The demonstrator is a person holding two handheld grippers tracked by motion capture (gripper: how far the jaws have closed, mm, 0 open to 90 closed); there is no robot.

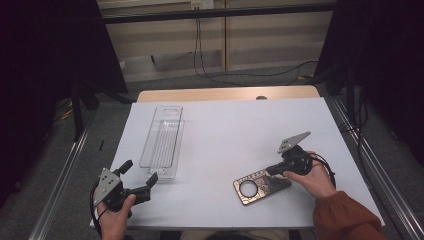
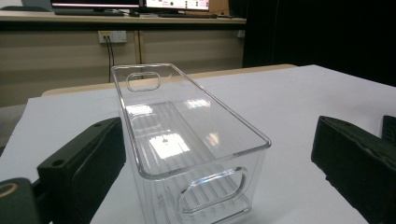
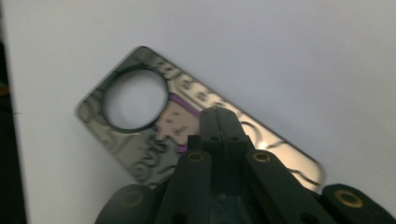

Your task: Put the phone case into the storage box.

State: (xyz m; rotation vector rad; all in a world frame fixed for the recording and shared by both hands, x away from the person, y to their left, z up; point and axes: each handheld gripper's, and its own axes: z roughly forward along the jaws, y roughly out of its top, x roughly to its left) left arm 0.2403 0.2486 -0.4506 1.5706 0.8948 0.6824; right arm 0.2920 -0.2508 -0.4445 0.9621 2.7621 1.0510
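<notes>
A clear plastic bin (image 1: pixel 162 142) lies lengthwise on the left half of the white table top (image 1: pixel 225 120). My left gripper (image 1: pixel 139 172) rests at its near end, open, and the bin (image 2: pixel 187 140) stands between and beyond the two wide-set jaws of that gripper (image 2: pixel 218 140). At the near right lies a flat patterned phone case (image 1: pixel 255 187) with a round hole. My right gripper (image 1: pixel 272 172) is shut, its tips over the middle of the case (image 3: pixel 126 149). In the right gripper view the jaws of that gripper (image 3: pixel 218 114) are pressed together; whether they touch the case I cannot tell.
A wooden table edge (image 1: pixel 225 93) shows behind the white top. Metal rails (image 1: pixel 60 180) run along both sides, and cables (image 1: pixel 240 75) lie on the floor at the back. Dark curtains flank the table.
</notes>
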